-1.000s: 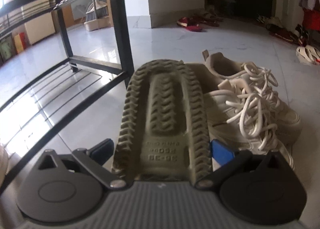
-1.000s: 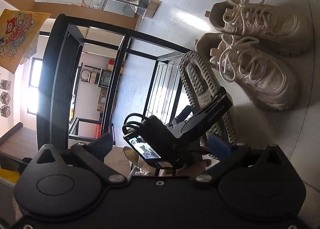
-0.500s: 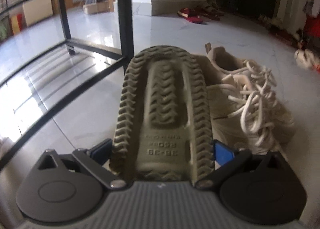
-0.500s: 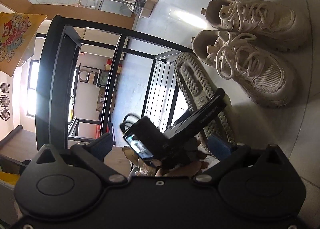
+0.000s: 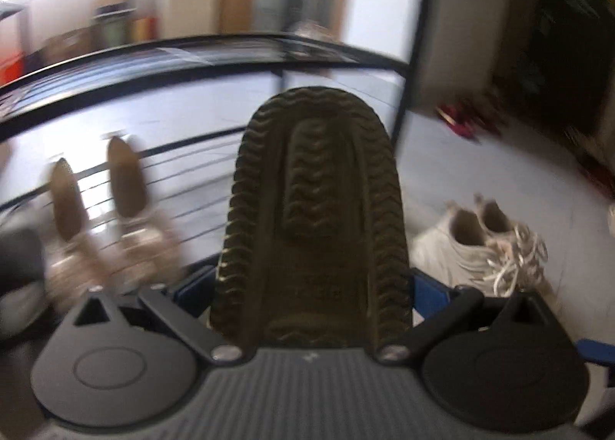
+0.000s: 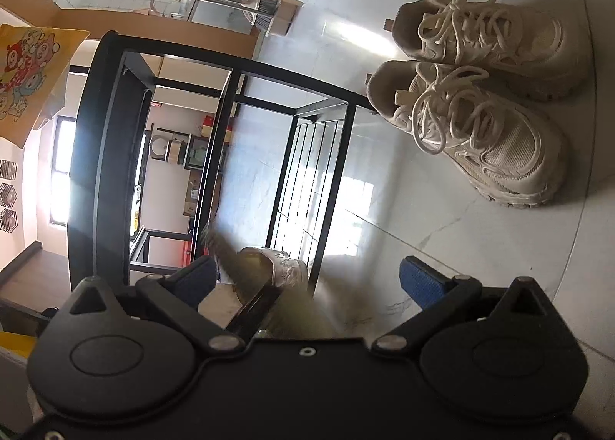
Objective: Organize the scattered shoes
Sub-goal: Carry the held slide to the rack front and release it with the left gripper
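In the left wrist view, the left gripper (image 5: 313, 286) is clamping an olive slipper (image 5: 313, 209) by its heel, tread facing the camera and toe pointing up toward the black shoe rack (image 5: 192, 51), where a blurred pair of heeled shoes (image 5: 103, 209) is sitting on the wire shelf; beige sneakers (image 5: 488, 247) are lying on the floor to the right. In the right wrist view, the right gripper (image 6: 307, 282) is hanging spread wide and empty above the marble floor (image 6: 442, 232), with the beige sneakers standing side by side, touching, near the rack's corner.

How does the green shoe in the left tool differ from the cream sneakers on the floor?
The green shoe is clamped in the left tool, sole toward the camera; the cream sneakers sit upright, paired on the floor. The sneakers are laced; no laces show on the green shoe. Both have chunky treaded soles.
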